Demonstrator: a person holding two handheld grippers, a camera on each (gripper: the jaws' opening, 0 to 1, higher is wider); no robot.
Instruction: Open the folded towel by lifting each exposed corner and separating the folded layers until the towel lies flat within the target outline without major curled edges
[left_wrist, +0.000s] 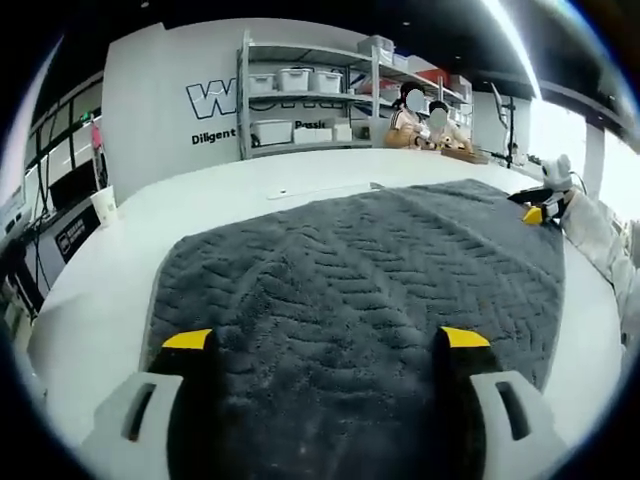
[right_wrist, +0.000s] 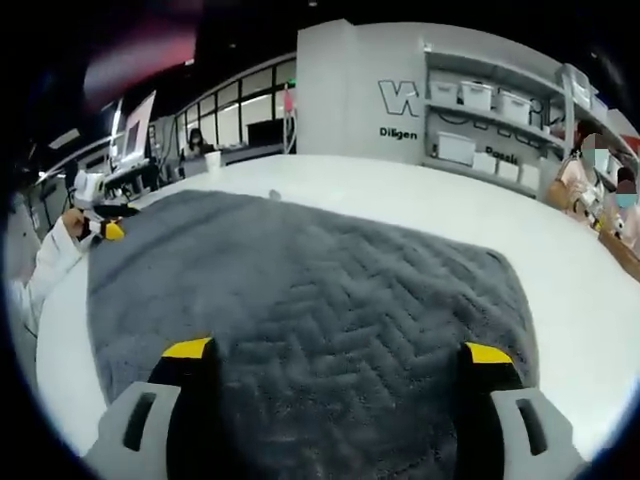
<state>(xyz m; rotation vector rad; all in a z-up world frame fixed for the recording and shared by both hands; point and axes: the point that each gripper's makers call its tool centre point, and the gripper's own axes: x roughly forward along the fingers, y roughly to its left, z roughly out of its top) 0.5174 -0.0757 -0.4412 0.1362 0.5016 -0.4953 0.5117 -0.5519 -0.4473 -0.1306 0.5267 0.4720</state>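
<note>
- Towel (left_wrist: 370, 290): dark grey, thick pile, herringbone weave, spread wide across round white table (left_wrist: 110, 290); near corners rounded and lying down, no obvious curl in either gripper view.
- Target outline: not discernible around towel; cannot tell whether edges sit inside it.
- Left gripper (left_wrist: 326, 340): black jaws with yellow tips, set wide apart above towel's near edge, nothing held between them.
- Right gripper (right_wrist: 338, 352): same build, jaws equally wide, over opposite near edge of towel, likewise holding nothing.
- Also seen as a small yellow-tipped shape at towel's far side, right gripper in left gripper view (left_wrist: 540, 208), left gripper in right gripper view (right_wrist: 105, 229), each on a white sleeve.
- Judgement: unfolding looks largely done; remaining work likely flattening and checking edges.
- Risk: pinching deep pile mid-cloth instead of an edge, dragging whole towel across smooth table and out of position.
- Risk: lifting one side alone, folding a corner back under.
- Risk: thick fabric slipping from jaws on a shallow bite, leaving a ridge.
</note>
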